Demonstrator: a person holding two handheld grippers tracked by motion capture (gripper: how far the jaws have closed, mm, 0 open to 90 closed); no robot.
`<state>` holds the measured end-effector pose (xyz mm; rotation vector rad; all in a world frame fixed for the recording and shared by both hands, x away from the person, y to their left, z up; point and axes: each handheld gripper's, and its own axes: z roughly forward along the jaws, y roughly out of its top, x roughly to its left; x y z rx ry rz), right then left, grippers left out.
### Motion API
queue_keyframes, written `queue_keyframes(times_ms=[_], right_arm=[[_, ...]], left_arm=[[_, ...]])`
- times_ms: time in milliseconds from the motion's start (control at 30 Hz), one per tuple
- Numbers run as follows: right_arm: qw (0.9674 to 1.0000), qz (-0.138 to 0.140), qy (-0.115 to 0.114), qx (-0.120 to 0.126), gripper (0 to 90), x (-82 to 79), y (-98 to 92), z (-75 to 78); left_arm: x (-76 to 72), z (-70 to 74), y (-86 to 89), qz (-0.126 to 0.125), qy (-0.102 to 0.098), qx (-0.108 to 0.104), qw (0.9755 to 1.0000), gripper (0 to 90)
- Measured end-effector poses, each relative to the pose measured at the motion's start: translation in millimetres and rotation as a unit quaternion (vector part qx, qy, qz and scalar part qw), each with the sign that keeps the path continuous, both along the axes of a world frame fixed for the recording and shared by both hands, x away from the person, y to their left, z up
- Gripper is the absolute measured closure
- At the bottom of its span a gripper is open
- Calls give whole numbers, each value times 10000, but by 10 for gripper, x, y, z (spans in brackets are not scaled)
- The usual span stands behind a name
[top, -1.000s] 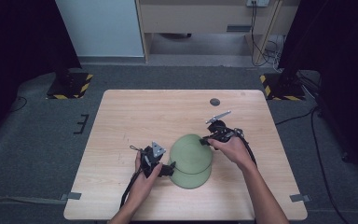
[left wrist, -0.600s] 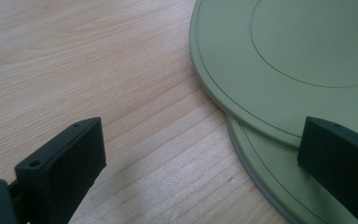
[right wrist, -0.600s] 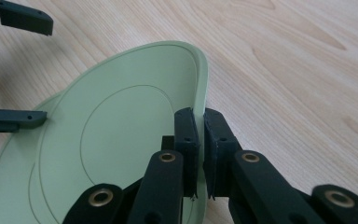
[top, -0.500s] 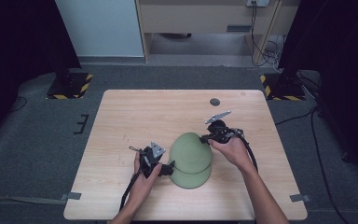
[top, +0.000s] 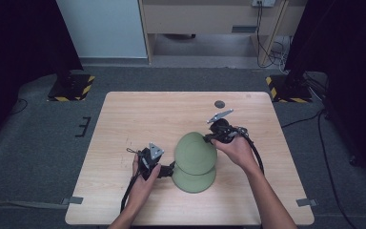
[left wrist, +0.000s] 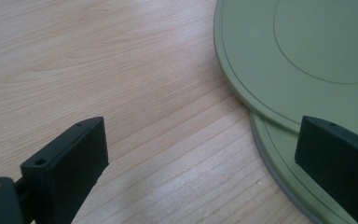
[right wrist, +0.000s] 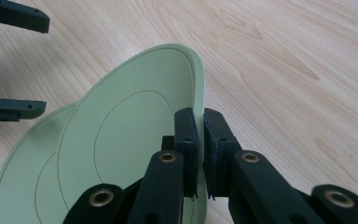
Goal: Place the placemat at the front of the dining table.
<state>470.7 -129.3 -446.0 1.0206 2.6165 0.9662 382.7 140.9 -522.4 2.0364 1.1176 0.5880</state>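
**Operator:** Compared with the frames from a second ago, the upper green plate [top: 195, 152] has tipped higher and moved slightly toward the far edge of the tabletop [top: 124, 114]. It now stands at a steep tilt above the lower green plate [top: 195, 180]. My left gripper [top: 167, 171] has barely shifted.

**Supervisor:** Report gripper states.

**Operator:** Right gripper [right wrist: 196, 140]: jaws closed onto the rim of the upper plate, one jaw on each face. Left gripper [left wrist: 205, 158]: jaws wide apart, holding nothing, positioned at the left edge of the two plates with one jaw over the lower rim.

**Supervisor:** Progress?

**Operator:** I judge separation as partly done. The upper plate is lifted on my right side, but its near portion still overlaps the lower one. Remaining: clear it fully and set it down. The lower plate lies flat near the near edge, about mid-width.

**Supervisor:** Plate condition?

**Operator:** Both are matte sage green, round, thin-rimmed, with a fine engraved ring inside. No chips visible. A small dark disc [top: 219, 104] sits near the far edge.
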Motion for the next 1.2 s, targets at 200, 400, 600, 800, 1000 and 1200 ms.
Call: queue_keyframes(times_ms=[200, 400, 600, 800, 1000, 1200], right_arm=[[9999, -6, -99, -70, 857, 22, 25, 76], [9998, -5, -164, -80, 857, 34, 29, 155], [9998, -53, -186, -35, 857, 32, 21, 218], [9996, -64, -262, -10, 857, 38, 15, 271], [9996, -68, -264, 63, 857, 33, 18, 294], [9996, -104, -261, 41, 857, 29, 9, 303]], left_arm=[[9, 19, 56, 37, -12, 8, 10000, 19], [27, 27, 115, 108, 0, 11, 9999, 18], [33, 32, 149, 105, 20, -2, 9999, 18], [39, 25, 161, 104, 31, 31, 9999, 19], [39, 36, 187, 124, 28, 26, 9999, 19], [39, 39, 192, 129, 15, 46, 9999, 20]])
